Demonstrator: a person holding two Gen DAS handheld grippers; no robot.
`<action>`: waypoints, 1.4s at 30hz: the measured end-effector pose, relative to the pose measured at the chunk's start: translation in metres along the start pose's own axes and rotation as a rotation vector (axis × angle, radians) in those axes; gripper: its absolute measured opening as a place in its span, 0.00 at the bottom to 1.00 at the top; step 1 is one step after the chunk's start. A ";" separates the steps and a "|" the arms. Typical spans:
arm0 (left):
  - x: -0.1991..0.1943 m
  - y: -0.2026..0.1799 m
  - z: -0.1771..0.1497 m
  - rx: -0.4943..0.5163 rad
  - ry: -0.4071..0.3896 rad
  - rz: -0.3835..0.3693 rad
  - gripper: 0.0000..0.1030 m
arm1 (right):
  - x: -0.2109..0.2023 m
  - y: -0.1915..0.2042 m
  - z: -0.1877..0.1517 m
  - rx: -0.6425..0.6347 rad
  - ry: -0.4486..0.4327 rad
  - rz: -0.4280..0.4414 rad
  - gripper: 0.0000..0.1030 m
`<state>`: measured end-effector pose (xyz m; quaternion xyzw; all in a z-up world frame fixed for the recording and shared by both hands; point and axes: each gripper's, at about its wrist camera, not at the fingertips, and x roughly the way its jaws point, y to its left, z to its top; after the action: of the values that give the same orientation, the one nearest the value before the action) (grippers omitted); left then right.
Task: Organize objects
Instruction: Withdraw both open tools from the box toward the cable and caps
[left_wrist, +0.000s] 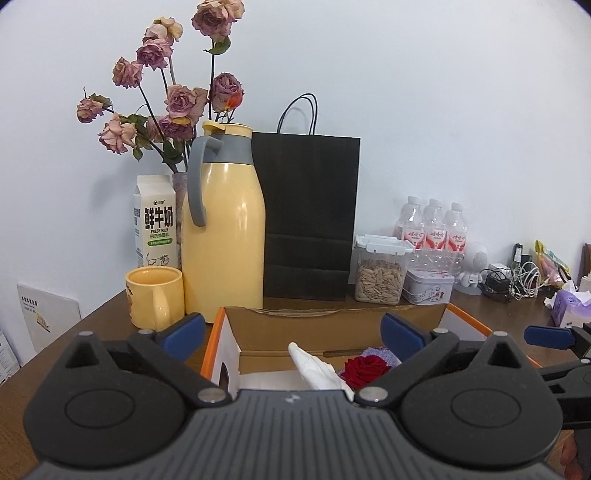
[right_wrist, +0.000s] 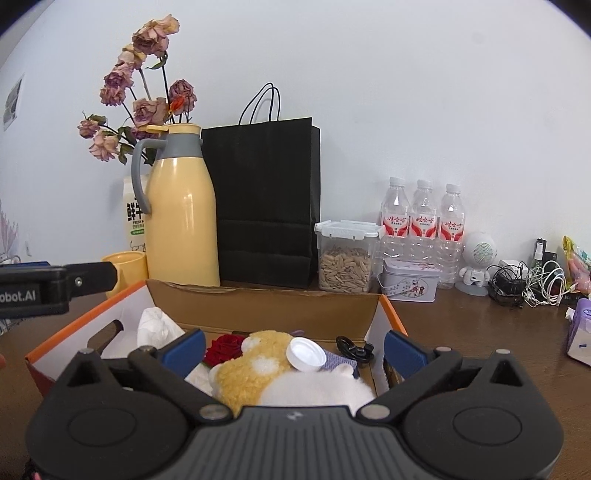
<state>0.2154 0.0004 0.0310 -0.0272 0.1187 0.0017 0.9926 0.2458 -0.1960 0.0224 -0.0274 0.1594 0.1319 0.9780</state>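
- The cardboard box (right_wrist: 266, 302) sits open on the brown wooden counter (right_wrist: 461, 325), with plain brown inner walls, white outer panels and orange edges; every place below is given from this box.
- Inside the box lies a fluffy plush toy (right_wrist: 258, 369) in yellow and white, its pile curly and soft.
- A round white plastic cap (right_wrist: 306, 354) rests on the plush toy.
- Beside the toy, toward the box's left wall, is a red rose (right_wrist: 223, 349) with velvety petals, and further left a crumpled white tissue (right_wrist: 157, 326).
- Near the box's right wall lies a small black clip (right_wrist: 351, 349) on a bluish knitted cloth (right_wrist: 338, 362).
- The left gripper (left_wrist: 291, 336) hovers over the box's near left part, its blue-padded fingers spread wide with nothing between them.
- The right gripper (right_wrist: 293, 349) hangs over the box's near edge above the plush toy, fingers spread wide and clear of the toy.
- Behind the box stand a glossy yellow jug (left_wrist: 223, 229) with a grey handle, a matte black paper bag (left_wrist: 308, 218) and a clear tub of seeds (left_wrist: 380, 275).
- Left of the box is a yellow mug (left_wrist: 155, 297); behind it a milk carton (left_wrist: 155, 221) and dried pink roses (left_wrist: 166, 96).
- Behind the box to the right are a small tin (left_wrist: 426, 290) and three clear water bottles (left_wrist: 432, 225).
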 end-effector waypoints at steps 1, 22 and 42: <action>-0.001 0.000 0.000 0.001 0.000 -0.001 1.00 | -0.001 0.000 -0.001 -0.002 0.002 -0.001 1.00; -0.036 0.006 -0.017 0.012 0.018 -0.019 1.00 | -0.031 0.023 -0.022 -0.098 0.017 0.039 1.00; -0.074 0.028 -0.034 0.023 0.071 0.013 1.00 | -0.063 0.038 -0.051 -0.100 0.072 0.061 1.00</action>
<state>0.1349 0.0269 0.0141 -0.0148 0.1539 0.0060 0.9880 0.1621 -0.1803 -0.0065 -0.0762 0.1883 0.1682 0.9646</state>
